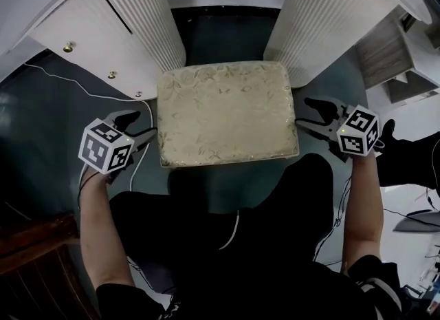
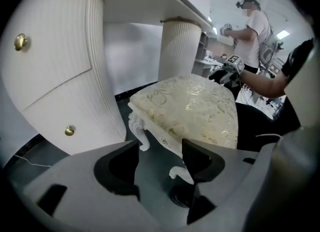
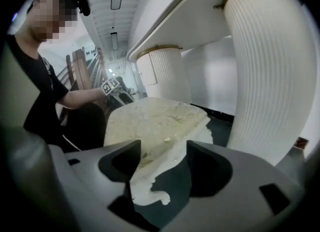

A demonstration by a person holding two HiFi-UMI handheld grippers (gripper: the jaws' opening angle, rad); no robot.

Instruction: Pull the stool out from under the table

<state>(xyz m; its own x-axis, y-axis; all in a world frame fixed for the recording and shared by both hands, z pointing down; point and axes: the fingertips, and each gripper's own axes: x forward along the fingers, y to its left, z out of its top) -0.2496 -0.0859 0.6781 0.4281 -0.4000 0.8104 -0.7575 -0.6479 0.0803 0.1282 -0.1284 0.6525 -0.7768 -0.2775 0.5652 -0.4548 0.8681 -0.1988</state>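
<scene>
The stool [image 1: 225, 111] stands on the dark floor [image 1: 227, 36]. Its far corners lie between the table's two white fluted pedestals, the left pedestal [image 1: 148, 16] at 11 o'clock and the right pedestal [image 1: 323, 16] at 1 o'clock. At the stool's 9 o'clock the left gripper [image 1: 146, 124] has its jaws apart and holds nothing. At 3 o'clock the right gripper [image 1: 302, 112] also has its jaws apart, with the seat's carved corner between them, unpinched. The left pedestal's fronts, fitted with brass knobs [image 1: 68, 47], are closed.
</scene>
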